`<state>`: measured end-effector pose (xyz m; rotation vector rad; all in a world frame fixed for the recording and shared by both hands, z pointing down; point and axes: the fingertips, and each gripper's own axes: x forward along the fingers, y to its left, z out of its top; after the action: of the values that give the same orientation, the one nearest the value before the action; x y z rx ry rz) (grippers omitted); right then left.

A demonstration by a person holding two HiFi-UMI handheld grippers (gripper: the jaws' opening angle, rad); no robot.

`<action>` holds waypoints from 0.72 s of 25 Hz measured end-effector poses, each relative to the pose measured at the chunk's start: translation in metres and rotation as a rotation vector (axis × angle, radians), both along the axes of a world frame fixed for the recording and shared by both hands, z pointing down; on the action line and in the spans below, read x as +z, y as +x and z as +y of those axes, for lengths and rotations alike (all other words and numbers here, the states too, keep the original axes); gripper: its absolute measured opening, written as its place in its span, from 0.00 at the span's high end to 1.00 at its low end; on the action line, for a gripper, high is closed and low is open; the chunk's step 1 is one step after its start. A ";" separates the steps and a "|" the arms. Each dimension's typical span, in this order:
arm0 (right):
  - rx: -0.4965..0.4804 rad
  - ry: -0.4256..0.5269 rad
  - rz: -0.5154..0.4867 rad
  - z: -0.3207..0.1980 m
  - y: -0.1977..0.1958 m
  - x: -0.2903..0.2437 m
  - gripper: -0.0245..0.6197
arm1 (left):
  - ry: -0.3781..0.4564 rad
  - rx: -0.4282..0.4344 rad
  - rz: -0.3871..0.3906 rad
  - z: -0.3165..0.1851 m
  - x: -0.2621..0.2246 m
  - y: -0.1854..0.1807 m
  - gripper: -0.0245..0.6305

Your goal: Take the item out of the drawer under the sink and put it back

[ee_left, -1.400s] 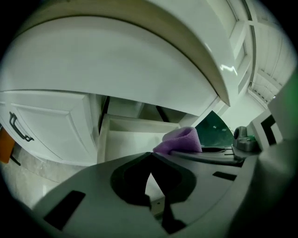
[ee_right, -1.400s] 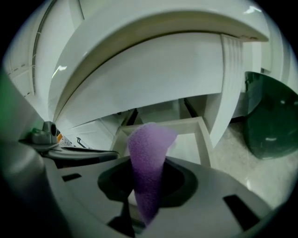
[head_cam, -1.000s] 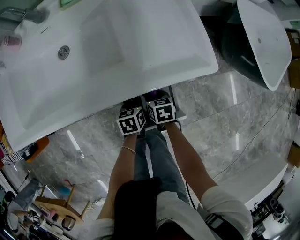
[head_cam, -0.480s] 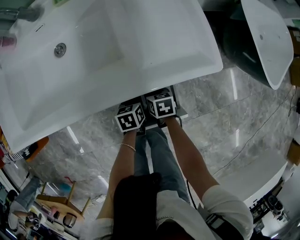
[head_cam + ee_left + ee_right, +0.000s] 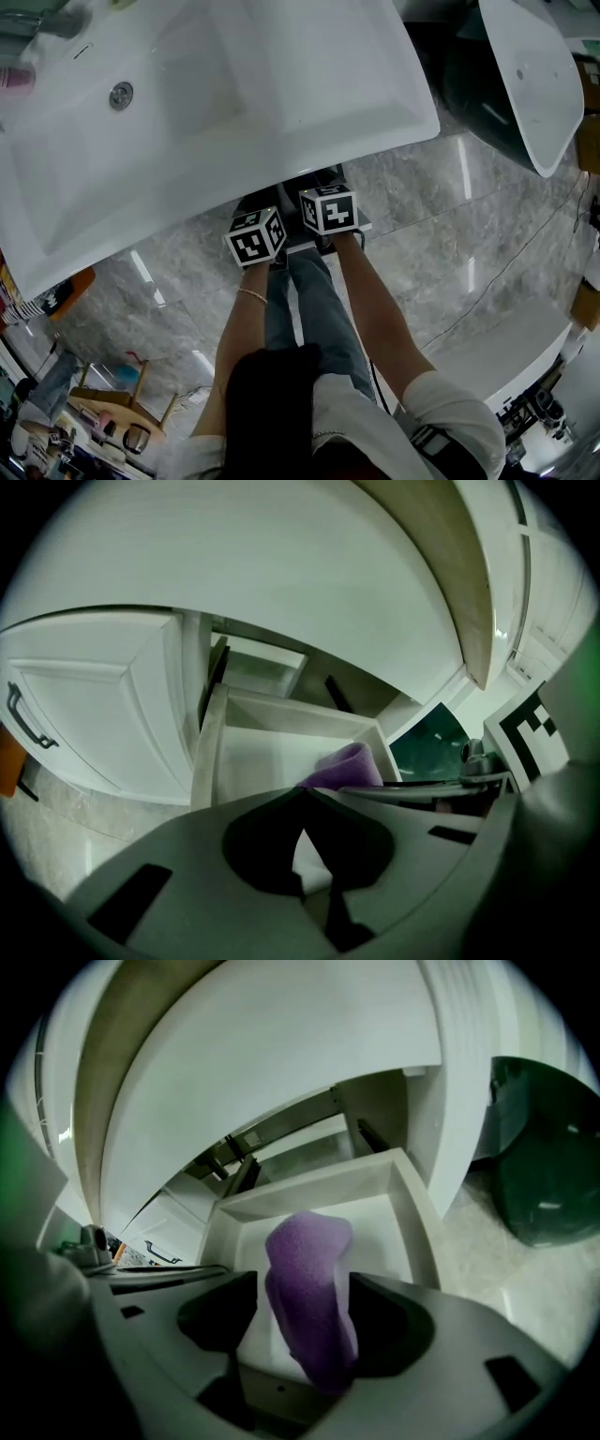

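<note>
Beneath the front edge of the white sink [image 5: 309, 84], both tools hang over the open drawer [image 5: 412, 1213], their marker cubes side by side in the head view. The right tool [image 5: 307, 1314] is clenched on the purple item [image 5: 307, 1246], a soft, fuzzy piece. It stands upright between the two jaws, and its rounded top rises above them, over the drawer's white interior. The left tool [image 5: 302, 794] is closed with its tips meeting and nothing between them. In its view the purple item shows just beyond the tips, toward the right, inside the drawer's walls. To the left of the drawer stands a white cabinet door [image 5: 103, 705] with a dark handle [image 5: 23, 714]. The floor [image 5: 450, 216] is grey marbled stone. To the right, a dark green rounded body [image 5: 544, 1176] sits beside the cabinet, below a second white basin [image 5: 530, 84].
</note>
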<state>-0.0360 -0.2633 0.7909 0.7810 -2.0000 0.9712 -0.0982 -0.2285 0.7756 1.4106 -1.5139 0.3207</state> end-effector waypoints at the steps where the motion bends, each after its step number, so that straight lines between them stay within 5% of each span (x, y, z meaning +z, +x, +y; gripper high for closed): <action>1: 0.009 0.006 0.001 0.000 0.002 -0.003 0.50 | 0.005 0.003 0.000 0.000 -0.003 0.000 0.96; 18: 0.042 0.118 -0.048 0.006 0.019 -0.121 0.50 | 0.108 0.043 -0.036 0.011 -0.110 0.002 0.96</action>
<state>-0.0174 -0.2576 0.6700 0.8743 -2.1055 0.9097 -0.0962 -0.2180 0.6659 1.5314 -1.5521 0.2957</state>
